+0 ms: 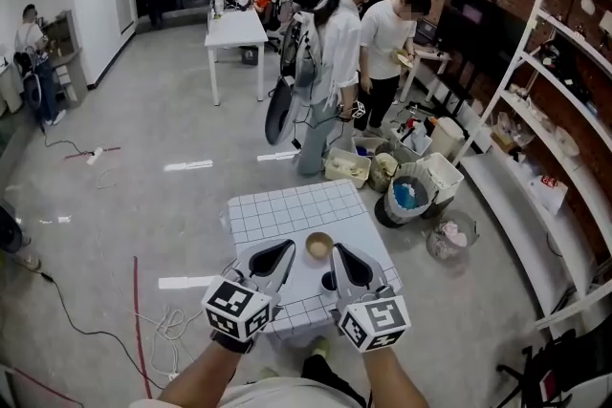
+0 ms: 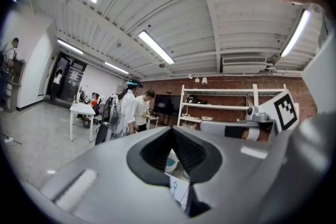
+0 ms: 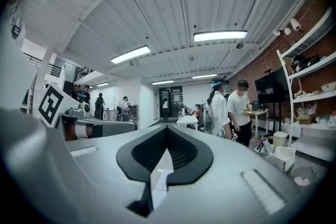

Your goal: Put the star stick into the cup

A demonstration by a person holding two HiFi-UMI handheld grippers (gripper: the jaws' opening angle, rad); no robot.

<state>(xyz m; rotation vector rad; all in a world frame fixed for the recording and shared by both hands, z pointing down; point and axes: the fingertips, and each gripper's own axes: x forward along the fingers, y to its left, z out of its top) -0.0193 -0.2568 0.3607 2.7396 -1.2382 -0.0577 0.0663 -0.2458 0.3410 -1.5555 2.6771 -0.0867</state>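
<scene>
Cup [image 1: 318, 246] is sitting on the tabletop [image 1: 277, 205] in head view, with the left hand-held gripper [image 1: 277, 255] and right hand-held gripper [image 1: 346, 265] hovering near. Left gripper view: jaws together, empty, star stick [image 2: 175, 184] probably lying below. Right gripper view: together too. Closed jaws are risking shoving it off.

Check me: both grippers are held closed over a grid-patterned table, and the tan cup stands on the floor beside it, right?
Not quite. The head view shows the tan cup standing on the grid-patterned table, seen between the left gripper and the right gripper, not on the floor.
</scene>
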